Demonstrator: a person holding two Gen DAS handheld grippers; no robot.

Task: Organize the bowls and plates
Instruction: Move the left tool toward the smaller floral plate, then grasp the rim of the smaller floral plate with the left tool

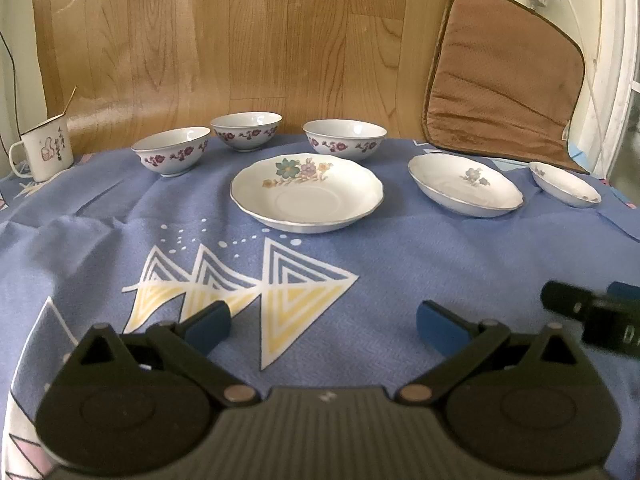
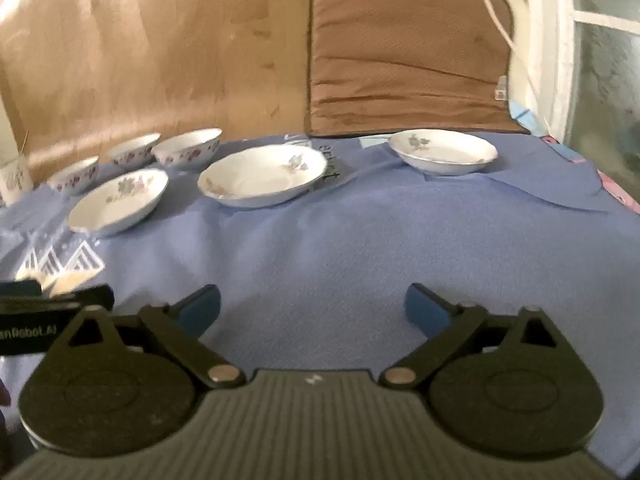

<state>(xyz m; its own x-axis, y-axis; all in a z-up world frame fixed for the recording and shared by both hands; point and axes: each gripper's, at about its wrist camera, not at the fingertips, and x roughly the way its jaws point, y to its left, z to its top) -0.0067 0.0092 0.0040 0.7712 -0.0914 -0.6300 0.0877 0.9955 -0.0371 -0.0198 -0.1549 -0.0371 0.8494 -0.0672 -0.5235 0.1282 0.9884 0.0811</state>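
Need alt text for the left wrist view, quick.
Open left tongs hover empty above a blue patterned tablecloth. Beyond sit three floral bowls, then three white plates running rightward, none stacked. An enamel mug stands far left.

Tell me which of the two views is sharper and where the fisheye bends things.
Left wrist view: crisp; flowers on the middle plate read clearly, and the tablecloth edge bows upward. Right wrist view: softly blurred all over; the bowls smear and the cushion curves near the top edge.
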